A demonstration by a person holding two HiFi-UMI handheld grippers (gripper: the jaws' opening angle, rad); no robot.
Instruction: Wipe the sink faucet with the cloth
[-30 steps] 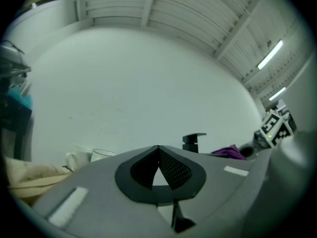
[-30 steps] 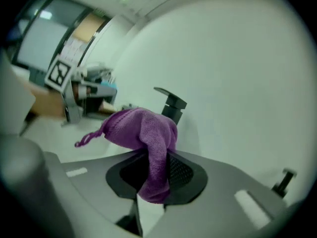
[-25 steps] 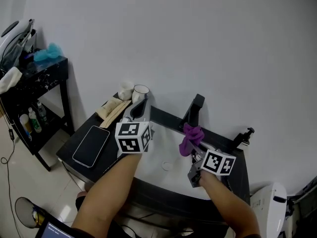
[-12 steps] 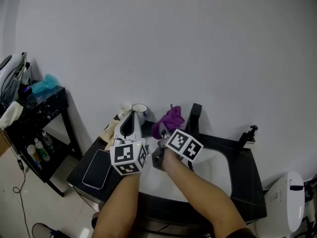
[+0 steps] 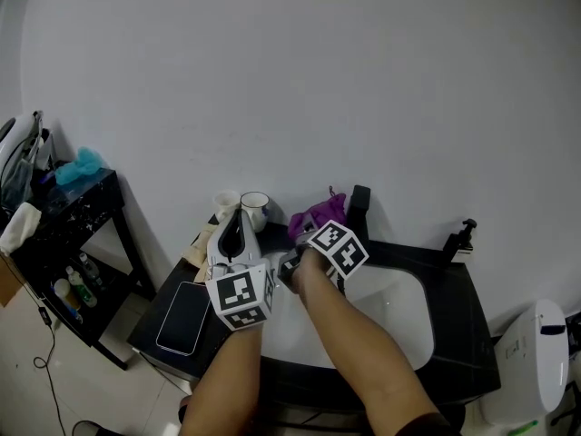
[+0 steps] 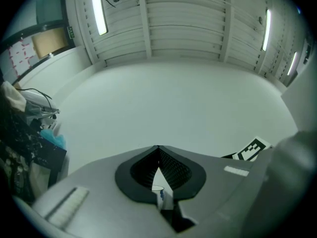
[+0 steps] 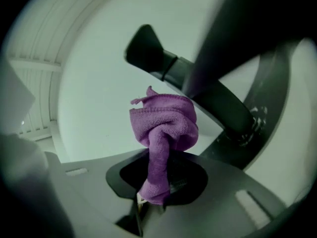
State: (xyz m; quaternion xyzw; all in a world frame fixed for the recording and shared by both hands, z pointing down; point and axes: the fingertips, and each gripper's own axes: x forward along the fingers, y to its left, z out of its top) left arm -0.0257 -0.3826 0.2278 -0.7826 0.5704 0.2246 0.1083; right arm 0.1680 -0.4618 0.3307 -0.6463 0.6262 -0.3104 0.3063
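Observation:
The black sink faucet (image 5: 359, 207) rises at the back rim of the white sink (image 5: 399, 321). My right gripper (image 5: 309, 234) is shut on a purple cloth (image 5: 317, 217), held bunched just left of the faucet's upper part. In the right gripper view the cloth (image 7: 164, 133) stands up from the right gripper (image 7: 154, 185), close in front of the faucet (image 7: 198, 83); whether they touch I cannot tell. My left gripper (image 5: 236, 216) points up near the sink's left end, shut and holding nothing. In the left gripper view the left gripper (image 6: 158, 152) faces bare wall.
A phone (image 5: 184, 317) lies on the black counter left of the sink. Two cups (image 5: 255, 208) stand at the back left. A soap pump (image 5: 462, 236) sits at the back right. A dark side table (image 5: 68, 209) stands far left, a white appliance (image 5: 536, 352) far right.
The right gripper has carried the cloth up from low over the basin to the left side of the faucet's upper part. The left gripper has stayed pointed upward.

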